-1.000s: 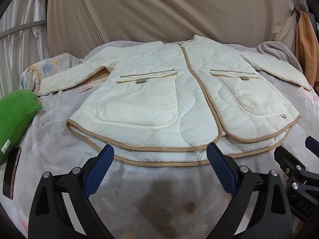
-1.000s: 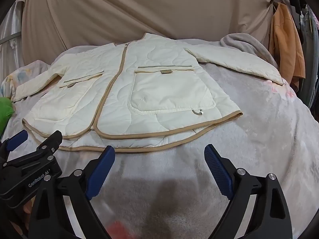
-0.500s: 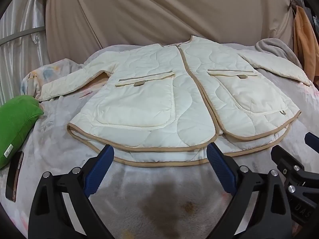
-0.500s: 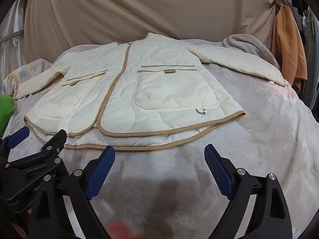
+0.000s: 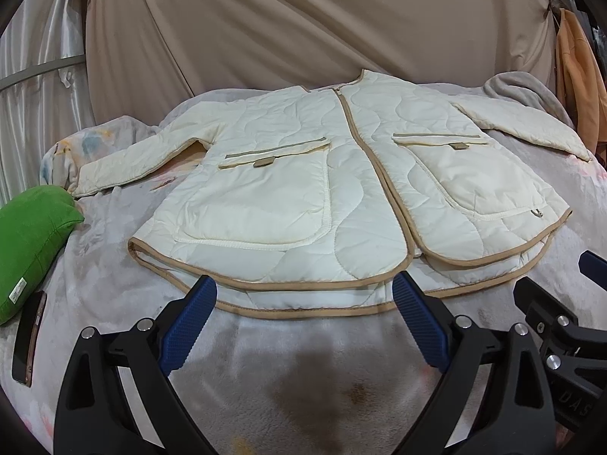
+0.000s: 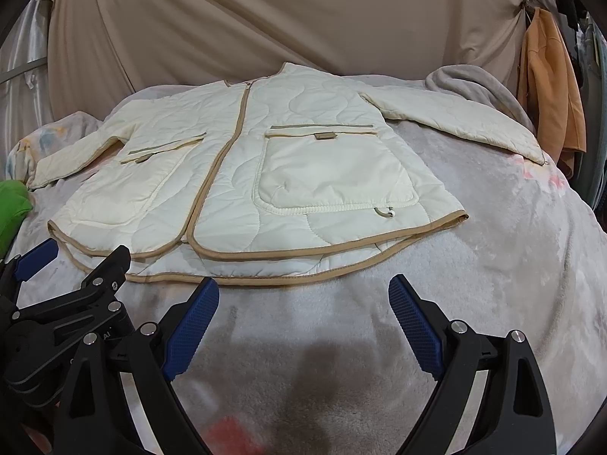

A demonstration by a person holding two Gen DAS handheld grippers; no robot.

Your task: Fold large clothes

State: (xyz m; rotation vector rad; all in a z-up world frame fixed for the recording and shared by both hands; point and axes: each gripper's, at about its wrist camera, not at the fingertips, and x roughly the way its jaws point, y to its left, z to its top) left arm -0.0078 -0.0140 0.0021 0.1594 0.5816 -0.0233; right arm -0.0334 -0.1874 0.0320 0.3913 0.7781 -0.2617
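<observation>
A cream quilted jacket (image 5: pixel 341 189) with tan trim and two front pockets lies flat, front up, on a grey blanket, sleeves spread to both sides. It also shows in the right wrist view (image 6: pixel 258 178). My left gripper (image 5: pixel 303 322) is open and empty, its blue pads just short of the jacket's near hem, left of the zip. My right gripper (image 6: pixel 303 318) is open and empty, just short of the hem below the right pocket. Each gripper shows at the edge of the other's view.
A green cushion (image 5: pixel 34 235) and a phone (image 5: pixel 28 337) lie at the left on the grey blanket (image 5: pixel 303 379). A grey fleece (image 6: pixel 474 83) is bunched at the far right. Orange clothes (image 6: pixel 550 94) hang at the right. A beige curtain hangs behind.
Both grippers have moved slightly forward toward the jacket's near hem and stay open. The jacket has not moved.
</observation>
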